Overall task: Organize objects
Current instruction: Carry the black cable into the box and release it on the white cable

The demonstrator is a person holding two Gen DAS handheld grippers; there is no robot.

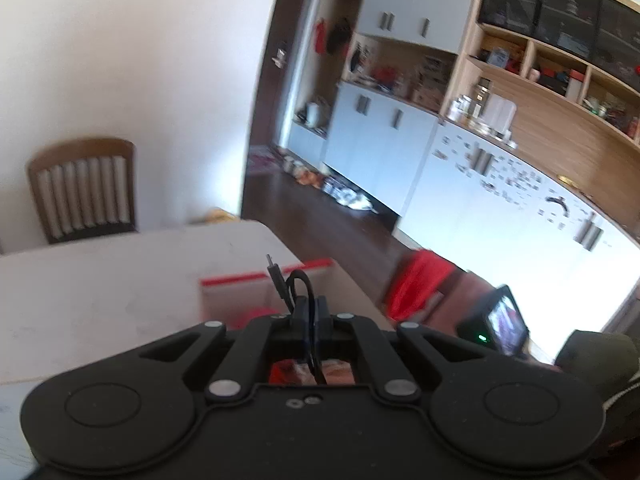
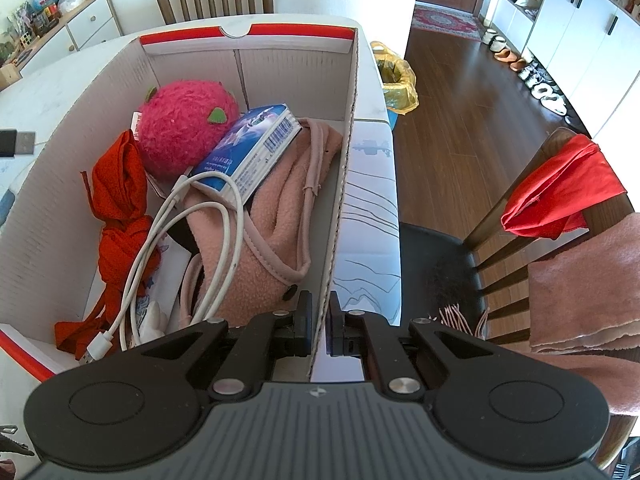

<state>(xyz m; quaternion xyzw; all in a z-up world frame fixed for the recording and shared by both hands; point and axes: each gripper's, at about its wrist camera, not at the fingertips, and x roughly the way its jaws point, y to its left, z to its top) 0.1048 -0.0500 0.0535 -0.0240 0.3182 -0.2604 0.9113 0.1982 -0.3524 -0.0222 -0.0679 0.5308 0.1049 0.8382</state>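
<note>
My left gripper (image 1: 311, 307) is shut on a black USB cable (image 1: 294, 284), held above the white cardboard box with red trim (image 1: 256, 278) on the table. My right gripper (image 2: 320, 318) is shut on the box's right wall (image 2: 340, 200). In the right wrist view the box holds a pink plush ball (image 2: 184, 124), a blue tissue pack (image 2: 252, 148), a white cable (image 2: 176, 224), a red cloth (image 2: 120, 188) and a pink fleece garment (image 2: 276, 232). A black USB plug (image 2: 16, 143) shows at the left edge.
The box stands on a white table (image 1: 100, 280). A wooden chair (image 1: 84, 190) stands at the far side. Another chair (image 2: 520, 216) with a red cloth (image 2: 560, 196) stands right of the table. A yellow bag (image 2: 396, 84) lies on the floor.
</note>
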